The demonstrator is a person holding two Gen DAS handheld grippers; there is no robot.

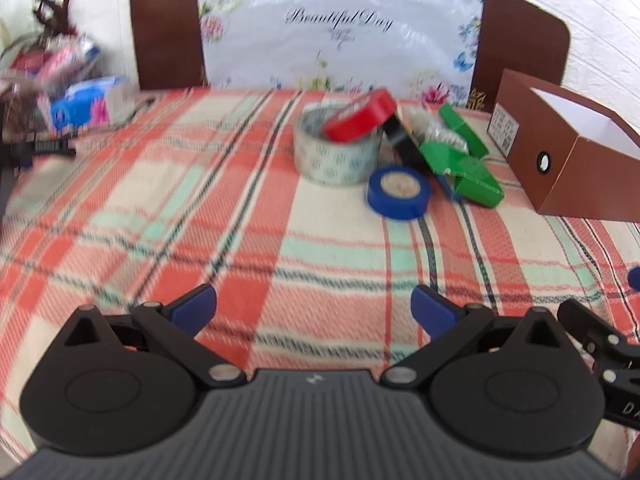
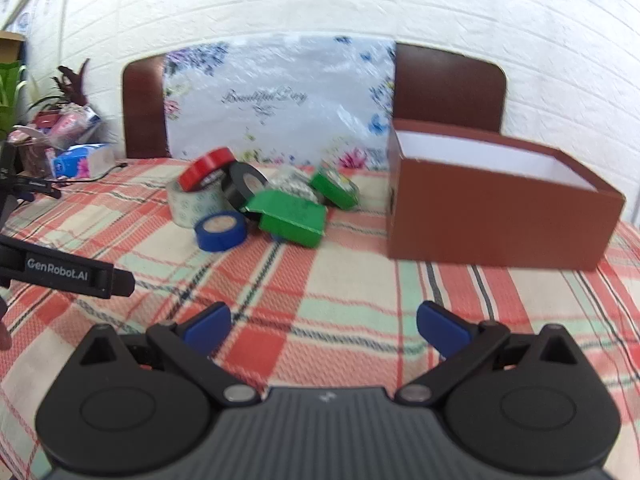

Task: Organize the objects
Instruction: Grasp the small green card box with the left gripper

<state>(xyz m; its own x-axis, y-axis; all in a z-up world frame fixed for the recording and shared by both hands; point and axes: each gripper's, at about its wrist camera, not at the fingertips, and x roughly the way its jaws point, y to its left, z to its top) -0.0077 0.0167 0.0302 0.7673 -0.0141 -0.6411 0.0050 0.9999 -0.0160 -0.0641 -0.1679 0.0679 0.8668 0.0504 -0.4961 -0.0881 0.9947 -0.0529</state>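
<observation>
step: approach, nothing picked up yet | left gripper (image 1: 314, 306) and right gripper (image 2: 324, 322): both spread wide, empty, over the woven plaid cloth (image 1: 160, 208) | tape rolls (image 2: 218, 200) and green boxes (image 2: 292, 218): piled just left of the open brown cardboard box (image 2: 496, 216) | next: likely reach the round blue roll (image 2: 220, 232), nearest

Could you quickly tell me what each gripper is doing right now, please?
Left gripper: open, holding nothing.
Right gripper: open, holding nothing.

Home room, plaid tablecloth (image 1: 200, 208), wooden headboard (image 2: 448, 88), white brick wall (image 2: 320, 0), houseplant (image 2: 68, 80)
</observation>
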